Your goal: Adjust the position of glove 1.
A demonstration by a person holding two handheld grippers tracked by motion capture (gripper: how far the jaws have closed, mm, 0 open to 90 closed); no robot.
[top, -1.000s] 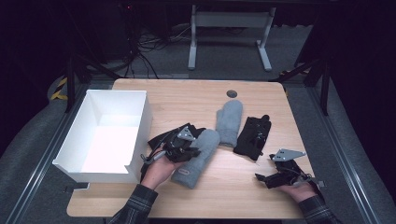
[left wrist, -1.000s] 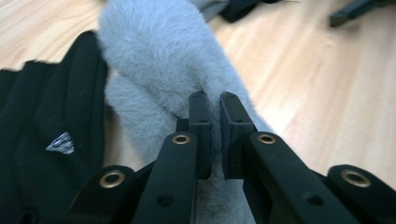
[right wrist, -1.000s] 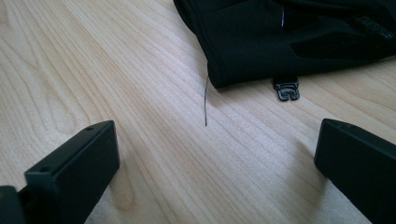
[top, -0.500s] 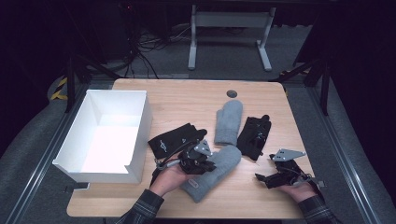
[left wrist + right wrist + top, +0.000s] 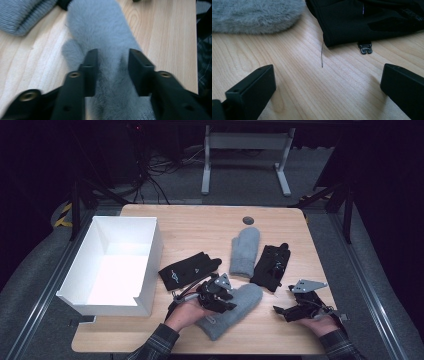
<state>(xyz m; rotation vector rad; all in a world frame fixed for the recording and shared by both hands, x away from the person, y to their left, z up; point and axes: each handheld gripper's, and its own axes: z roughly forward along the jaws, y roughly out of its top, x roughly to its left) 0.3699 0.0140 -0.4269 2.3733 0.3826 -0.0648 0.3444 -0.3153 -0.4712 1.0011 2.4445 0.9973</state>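
The near part of the fuzzy grey mitten (image 5: 234, 311) was covered by the left gripper (image 5: 223, 301) and the person's left hand (image 5: 185, 314); its cuff ran off the bottom of the left gripper view. That mitten lay flat at the near middle of the table (image 5: 200, 227), between the two hands. The left gripper's jaws had just been opening and stood apart astride the mitten, pads not clearly pressing the fur, so released. The right gripper (image 5: 282, 310) rested at the near right over bare wood, jaws spread wide, nothing between them.

The black glove (image 5: 189, 270) left of centre carried small pale marks, too small to read. A second black glove (image 5: 271, 265) lay on the right, just beside the knit grey mitten (image 5: 245, 250); a small black clip (image 5: 365, 47) sat by its cuff.

The white box (image 5: 114, 265) at the left looked empty, though its near wall hid part of the floor.
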